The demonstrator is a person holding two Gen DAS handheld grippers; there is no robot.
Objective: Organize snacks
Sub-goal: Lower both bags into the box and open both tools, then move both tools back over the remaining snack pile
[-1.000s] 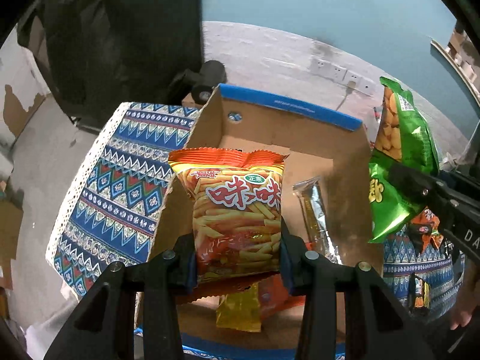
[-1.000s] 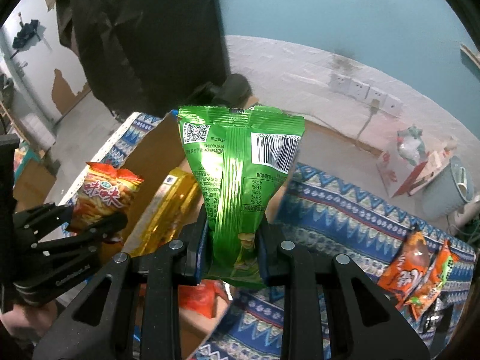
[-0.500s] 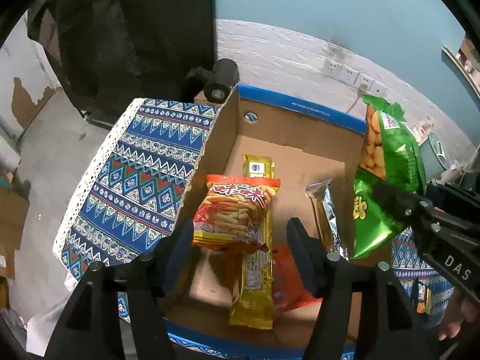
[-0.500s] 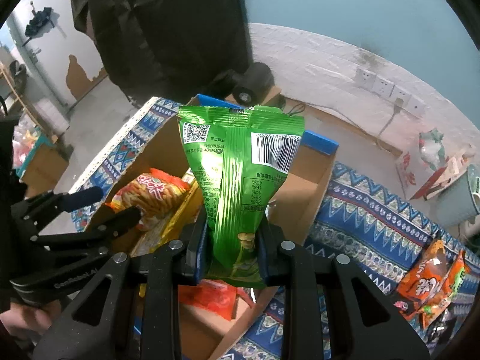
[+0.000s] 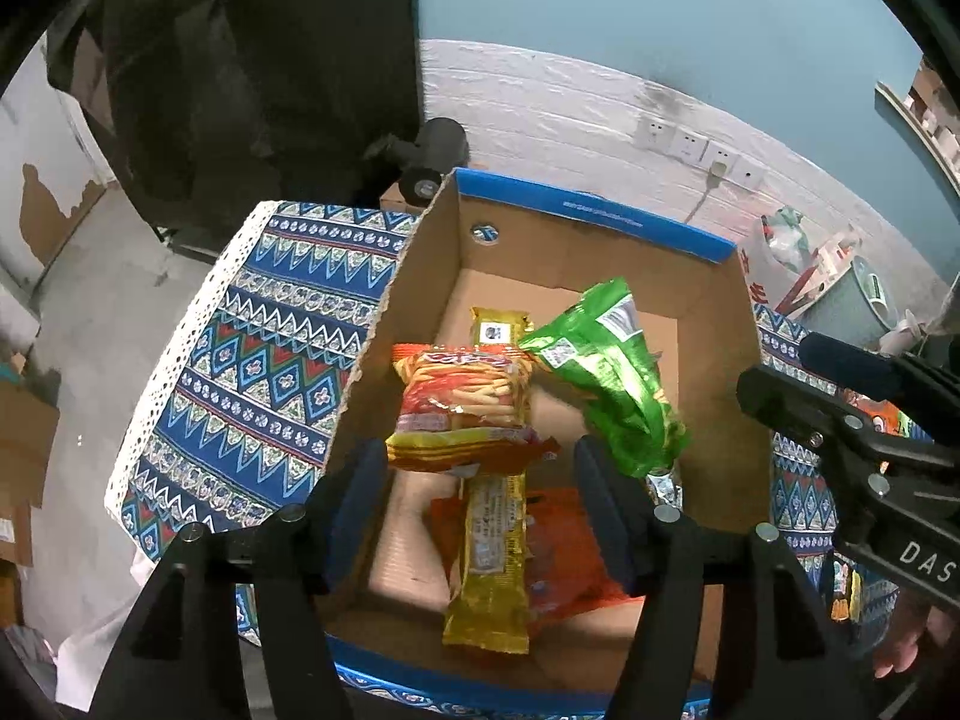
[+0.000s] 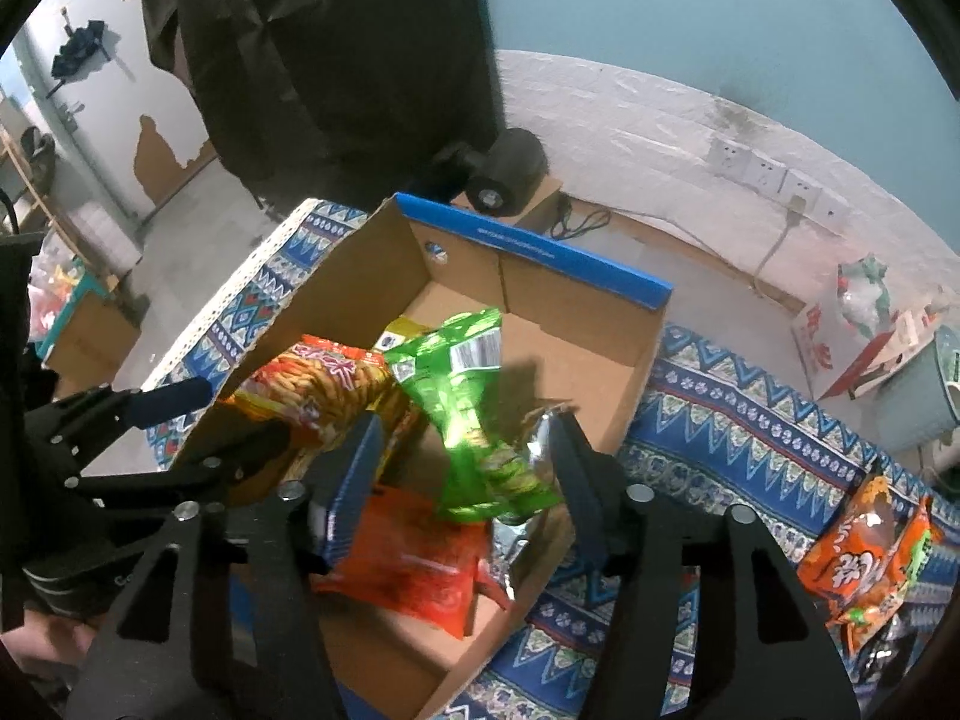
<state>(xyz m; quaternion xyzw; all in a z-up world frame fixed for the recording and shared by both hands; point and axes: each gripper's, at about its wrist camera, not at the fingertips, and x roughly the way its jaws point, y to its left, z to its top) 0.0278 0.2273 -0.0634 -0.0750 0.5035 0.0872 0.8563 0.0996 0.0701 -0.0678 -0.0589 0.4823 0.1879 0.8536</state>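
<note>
An open cardboard box [image 5: 594, 216] [image 6: 540, 246] sits on a patterned blue cloth. My left gripper [image 5: 480, 504] hangs open above it, and an orange stick-snack bag [image 5: 462, 402] [image 6: 324, 384] lies loose below on a long yellow packet [image 5: 489, 546]. My right gripper [image 6: 465, 480] has its jaws opening. The green snack bag [image 6: 474, 420] [image 5: 606, 384] tilts between the fingers with neither pad on it, its lower end inside the box. A red-orange bag [image 6: 408, 564] lies on the box floor. Each gripper shows in the other's view: right gripper [image 5: 780, 366], left gripper [image 6: 240, 420].
Orange snack bags [image 6: 864, 552] lie on the cloth [image 6: 750, 420] to the right of the box. A silver packet [image 6: 534, 438] leans on the box's right wall. A black roll [image 6: 510, 168] and wall sockets [image 5: 696, 144] stand behind. A dark garment hangs at the back left.
My left gripper opened and the orange bag dropped into the box. My right gripper came over the box, then opened, and the green bag tipped forward and down into it.
</note>
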